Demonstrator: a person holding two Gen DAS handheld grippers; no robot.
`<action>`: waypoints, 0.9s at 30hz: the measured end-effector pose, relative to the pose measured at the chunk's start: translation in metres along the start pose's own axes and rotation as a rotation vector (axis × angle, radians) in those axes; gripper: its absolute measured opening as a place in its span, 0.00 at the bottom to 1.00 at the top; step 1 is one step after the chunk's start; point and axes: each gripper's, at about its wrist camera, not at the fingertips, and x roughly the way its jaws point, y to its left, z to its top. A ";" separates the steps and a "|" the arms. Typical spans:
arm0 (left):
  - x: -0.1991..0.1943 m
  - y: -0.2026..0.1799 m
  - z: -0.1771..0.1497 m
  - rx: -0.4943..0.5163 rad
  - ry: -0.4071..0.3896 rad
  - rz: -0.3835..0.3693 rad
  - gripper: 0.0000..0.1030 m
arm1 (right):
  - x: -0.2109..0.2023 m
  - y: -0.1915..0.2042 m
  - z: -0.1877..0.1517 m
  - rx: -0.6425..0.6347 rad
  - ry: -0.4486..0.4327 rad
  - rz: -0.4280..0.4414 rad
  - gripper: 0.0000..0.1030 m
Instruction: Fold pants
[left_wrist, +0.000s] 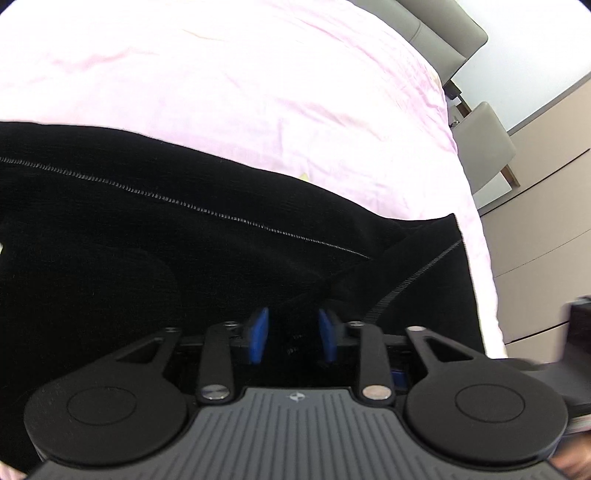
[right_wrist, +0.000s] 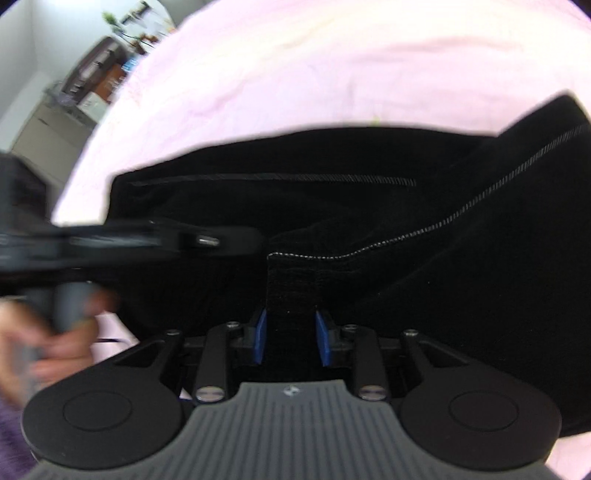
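A pink bedsheet (left_wrist: 258, 74) covers the bed and fills the upper part of both views. On it lie the black pants (left_wrist: 147, 240), spread wide across the near part of the sheet, with pale zigzag stitching (left_wrist: 184, 201) running along a seam. In the left wrist view the fabric reaches almost to the bed's right edge, where a second stitched line (left_wrist: 417, 271) slants down toward the gripper. Beyond that edge stand a grey headboard (left_wrist: 443, 33), a grey chair (left_wrist: 487, 144) and beige cabinet fronts (left_wrist: 546, 221).

In the right wrist view the pants (right_wrist: 332, 206) are partly doubled: a layer comes in from the right with a stitched seam (right_wrist: 480, 201), and a straight stitched line (right_wrist: 277, 179) runs across the layer behind. Blurred shelves and a cabinet (right_wrist: 92, 85) show at upper left.

The left gripper (left_wrist: 293, 334) sits low over the cloth. Its blue pads (left_wrist: 258, 334) stand apart with dark fabric in the gap, but whether they pinch it I cannot tell. It also shows, blurred, at the left of the right view (right_wrist: 207, 240), held by a hand (right_wrist: 55, 332).

The right gripper (right_wrist: 291, 338) has a band of black cloth rising from between its pads (right_wrist: 261, 336); the jaws are closed on the pants there, the band standing up to a stitched edge (right_wrist: 314, 255).
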 end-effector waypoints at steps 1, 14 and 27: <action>-0.001 0.001 -0.001 -0.023 0.011 -0.020 0.55 | 0.007 0.000 -0.004 -0.013 -0.008 -0.023 0.25; 0.028 -0.032 -0.004 -0.077 0.081 -0.059 0.76 | -0.077 0.002 -0.040 -0.225 -0.176 -0.194 0.47; 0.043 -0.019 -0.016 -0.115 0.094 0.084 0.78 | 0.010 -0.017 -0.076 -0.153 -0.133 -0.156 0.09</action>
